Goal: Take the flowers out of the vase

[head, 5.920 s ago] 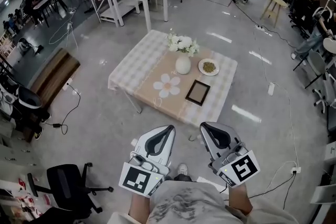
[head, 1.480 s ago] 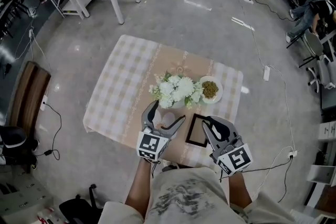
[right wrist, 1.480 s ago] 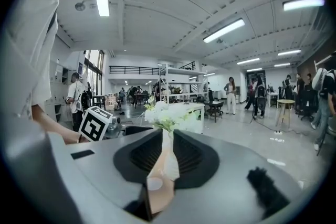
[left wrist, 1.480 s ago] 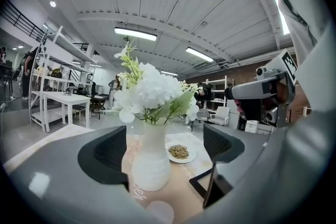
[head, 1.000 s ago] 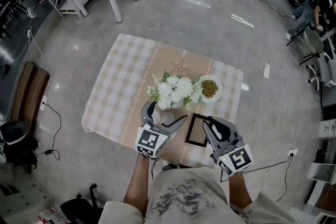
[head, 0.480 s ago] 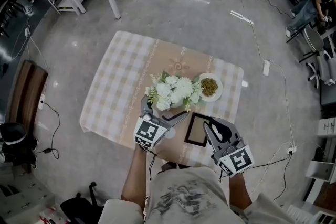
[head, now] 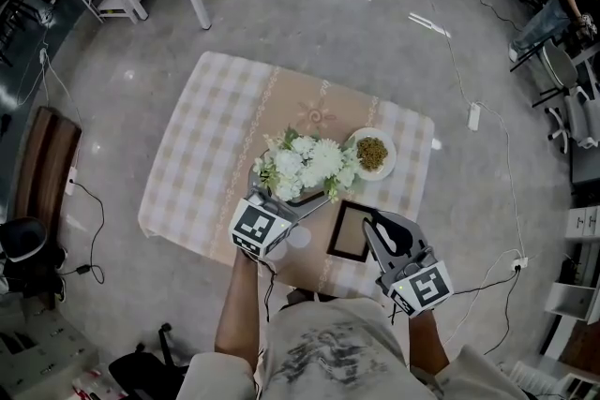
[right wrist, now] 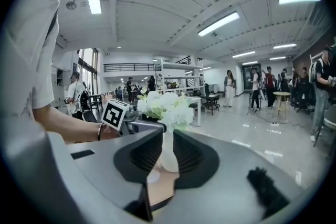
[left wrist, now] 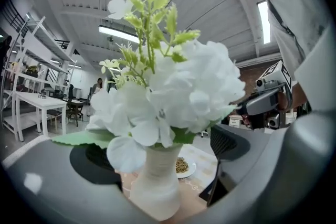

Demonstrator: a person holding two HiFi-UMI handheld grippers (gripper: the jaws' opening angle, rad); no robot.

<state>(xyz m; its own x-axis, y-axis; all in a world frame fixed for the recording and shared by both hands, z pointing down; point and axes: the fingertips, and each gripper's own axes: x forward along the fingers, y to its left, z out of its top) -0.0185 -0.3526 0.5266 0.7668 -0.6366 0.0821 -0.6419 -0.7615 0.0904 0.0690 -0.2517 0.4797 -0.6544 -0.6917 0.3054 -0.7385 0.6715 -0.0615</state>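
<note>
A low table covered with a beige-and-white checked cloth (head: 202, 155) fills the middle of the head view. At its near edge, left of centre, the left gripper (left wrist: 163, 155) is held level. Its jaws are spread wide and have just been closing slightly. A white, rough-textured ceramic vase (left wrist: 155, 189) stands between them, and neither pad is seen to press on it.

The vase stands upright on the cloth with its mouth upward. The bunch of white artificial flowers with green leaves (left wrist: 173, 86) is seated in that mouth. Its stems run straight up along the vase's long axis, and its heads spread above the neck. In the head view the blooms are seen from above and the vase is hidden under them.

Just right of the bunch lies a round white plate of greenish-brown food (head: 372, 153). Below it, a black rectangular picture frame (head: 349, 231) lies flat. At the lower right, the right gripper (right wrist: 164, 139) is held off the table's near edge, aimed toward the vase. Its jaws are parted by a narrow gap with nothing held between them.
</note>
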